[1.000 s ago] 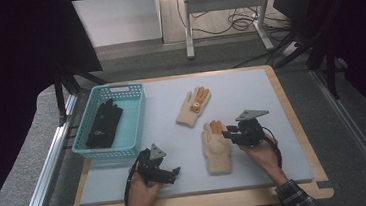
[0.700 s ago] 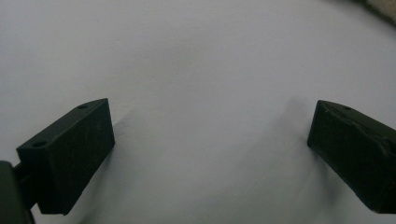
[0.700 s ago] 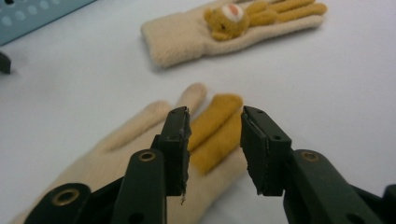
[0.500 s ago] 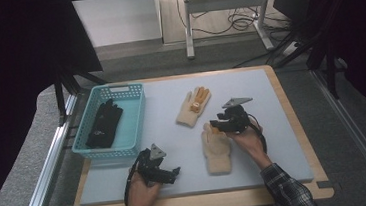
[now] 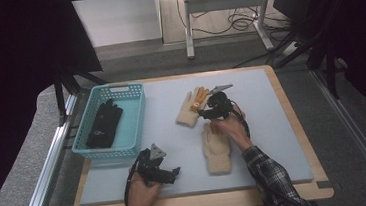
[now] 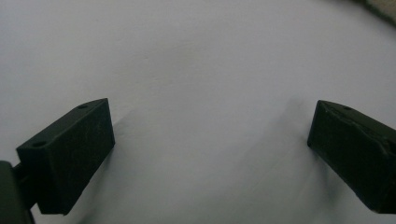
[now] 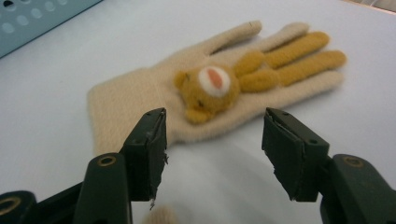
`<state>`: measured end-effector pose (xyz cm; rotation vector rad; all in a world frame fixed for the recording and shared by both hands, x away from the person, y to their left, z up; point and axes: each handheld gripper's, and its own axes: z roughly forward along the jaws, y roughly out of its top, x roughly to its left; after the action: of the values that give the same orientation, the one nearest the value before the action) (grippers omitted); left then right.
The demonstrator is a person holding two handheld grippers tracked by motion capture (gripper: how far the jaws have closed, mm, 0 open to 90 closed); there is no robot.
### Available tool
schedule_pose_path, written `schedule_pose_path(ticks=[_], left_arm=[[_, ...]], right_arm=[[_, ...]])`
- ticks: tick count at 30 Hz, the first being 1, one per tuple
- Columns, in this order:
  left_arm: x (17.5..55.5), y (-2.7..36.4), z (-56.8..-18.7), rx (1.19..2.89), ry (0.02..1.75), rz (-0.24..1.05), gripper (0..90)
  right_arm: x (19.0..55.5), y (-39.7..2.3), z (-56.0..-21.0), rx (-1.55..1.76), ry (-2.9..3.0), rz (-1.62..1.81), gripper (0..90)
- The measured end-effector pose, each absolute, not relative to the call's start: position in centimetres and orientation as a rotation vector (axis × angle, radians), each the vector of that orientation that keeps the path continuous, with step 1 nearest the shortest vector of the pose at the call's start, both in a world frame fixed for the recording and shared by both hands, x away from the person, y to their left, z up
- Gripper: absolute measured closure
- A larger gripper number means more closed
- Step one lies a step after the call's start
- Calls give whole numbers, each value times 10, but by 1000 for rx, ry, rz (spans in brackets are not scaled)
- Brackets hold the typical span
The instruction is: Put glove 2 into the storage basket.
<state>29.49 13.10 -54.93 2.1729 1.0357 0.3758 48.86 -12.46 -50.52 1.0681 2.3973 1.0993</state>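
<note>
A cream glove with an orange bear (image 5: 191, 108) lies flat mid-table; in the right gripper view the bear glove (image 7: 210, 88) lies just beyond the jaws. My right gripper (image 5: 204, 114) hovers at its cuff side, and its jaws (image 7: 212, 140) have just been opening, with nothing between them. A second plain cream glove (image 5: 216, 147) lies nearer, under my right wrist. My left gripper (image 5: 175, 173) rests near the front edge, open (image 6: 210, 126) over bare mat. A black glove (image 5: 103, 124) lies in the teal basket (image 5: 137, 118).
The grey-blue mat (image 5: 273, 125) covers a wood-rimmed table. The basket stands at the left edge. Metal frame rails run along both sides of the table, and a table stand with cables is beyond the far edge.
My right gripper has moved away from the plain glove, up and left to the bear glove, with its jaws spreading wider. The plain glove stays on the mat. The left gripper has not moved.
</note>
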Motion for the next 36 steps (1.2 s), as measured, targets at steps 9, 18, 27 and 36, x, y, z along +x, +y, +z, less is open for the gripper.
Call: schedule_pose_path(ticks=[9,18,27,36], left_arm=[[295,131,-549,2169,1038,374,8],[295,131,-549,2170,1037,375,9],[295,131,-549,2170,1036,375,9],[295,131,-549,2170,1037,375,9]], right_arm=[[511,-101,-513,1065,2405,1064,355],[519,-83,-526,1017,2390,959,463],[508,-90,-509,982,2390,993,579],[489,-108,-481,926,2396,1090,581]])
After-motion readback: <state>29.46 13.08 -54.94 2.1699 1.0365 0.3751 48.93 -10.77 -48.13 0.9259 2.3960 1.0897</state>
